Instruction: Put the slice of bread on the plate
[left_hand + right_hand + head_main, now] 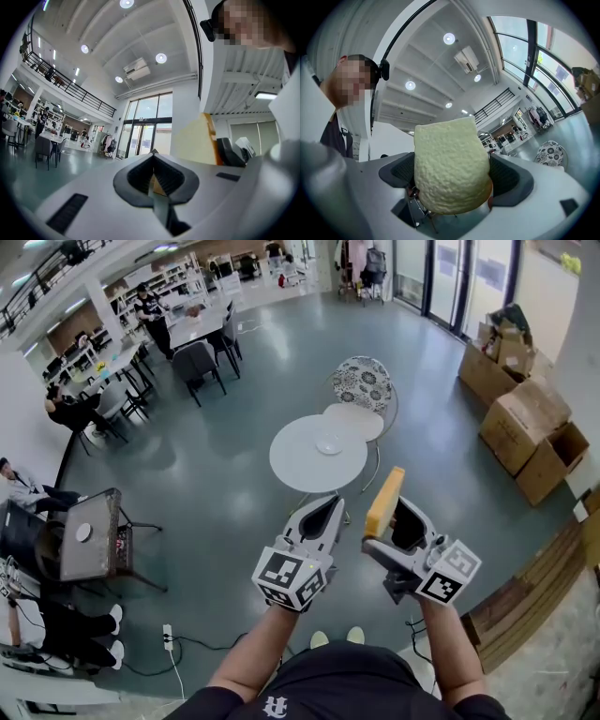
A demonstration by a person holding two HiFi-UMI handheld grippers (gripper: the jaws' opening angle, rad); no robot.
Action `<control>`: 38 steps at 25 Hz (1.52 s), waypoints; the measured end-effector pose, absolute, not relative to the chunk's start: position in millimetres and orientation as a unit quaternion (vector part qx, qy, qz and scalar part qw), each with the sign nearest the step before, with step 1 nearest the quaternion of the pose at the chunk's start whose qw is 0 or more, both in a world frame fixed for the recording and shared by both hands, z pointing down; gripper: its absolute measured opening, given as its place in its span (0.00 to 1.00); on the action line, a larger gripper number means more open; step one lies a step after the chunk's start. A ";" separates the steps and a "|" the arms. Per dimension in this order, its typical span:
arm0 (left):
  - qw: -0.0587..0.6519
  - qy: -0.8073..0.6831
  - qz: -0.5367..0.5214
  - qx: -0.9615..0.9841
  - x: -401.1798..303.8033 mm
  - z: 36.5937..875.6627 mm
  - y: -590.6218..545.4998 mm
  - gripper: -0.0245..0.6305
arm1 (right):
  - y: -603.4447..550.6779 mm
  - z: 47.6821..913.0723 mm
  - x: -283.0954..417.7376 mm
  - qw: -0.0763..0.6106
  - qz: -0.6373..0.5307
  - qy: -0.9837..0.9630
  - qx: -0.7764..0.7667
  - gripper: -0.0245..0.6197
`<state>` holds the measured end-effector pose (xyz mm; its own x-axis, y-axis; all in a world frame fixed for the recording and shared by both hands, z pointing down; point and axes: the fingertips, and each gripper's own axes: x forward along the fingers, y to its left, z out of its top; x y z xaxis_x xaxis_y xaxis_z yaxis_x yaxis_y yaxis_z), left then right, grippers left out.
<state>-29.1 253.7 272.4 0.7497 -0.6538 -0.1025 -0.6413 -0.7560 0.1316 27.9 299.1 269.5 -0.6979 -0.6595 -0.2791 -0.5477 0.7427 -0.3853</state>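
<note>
Two grippers are held up side by side above a grey floor (216,486), jaws pointing away from the person. The right gripper (396,517) pinches the slice of bread (450,164). Its own view shows the pale, pitted face of the slice filling the gap. The dark ribbed pads (399,171) press on its two sides, and the upper part of the slice stands out past the jaw tips. From the head view the slice stands upright and nearly edge-on, with its tan crust showing. It is just beside the left gripper (328,508) but apart from it.

The left gripper's jaws are pressed together with nothing between them, and only a thin seam shows where they meet. In that gripper's view the slice appears off to its right side.

The plate (329,444) lies well ahead of both sets of jaw tips and lower down, on a round white table (292,463). A patterned chair (364,382) stands beyond the table. Cardboard boxes (525,423) sit far off on the right gripper's outer side.
</note>
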 end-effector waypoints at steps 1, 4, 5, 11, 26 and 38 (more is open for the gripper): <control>0.044 -0.347 -0.071 0.934 -28.3 273.0 253.6 0.05 | 298.8 269.7 28.8 0.203 -0.137 0.911 -0.331 0.82; 0.045 -0.349 -0.072 0.933 -26.0 274.0 252.7 0.05 | 297.1 269.3 32.1 0.203 -0.137 0.912 -0.330 0.82; 0.045 -0.349 -0.072 0.933 -25.6 273.3 252.3 0.05 | 296.5 268.4 32.7 0.203 -0.137 0.912 -0.330 0.82; 0.042 -0.351 -0.074 0.933 -25.3 271.8 250.7 0.05 | 294.1 267.1 32.8 0.202 -0.137 0.912 -0.329 0.82; 0.032 -0.361 -0.076 0.929 -13.3 278.9 258.9 0.05 | 289.6 289.2 41.8 0.182 -0.134 0.913 -0.339 0.82; 0.033 -0.383 -0.078 0.920 -0.7 286.5 243.4 0.05 | 271.2 292.9 58.8 0.172 -0.114 0.916 -0.344 0.82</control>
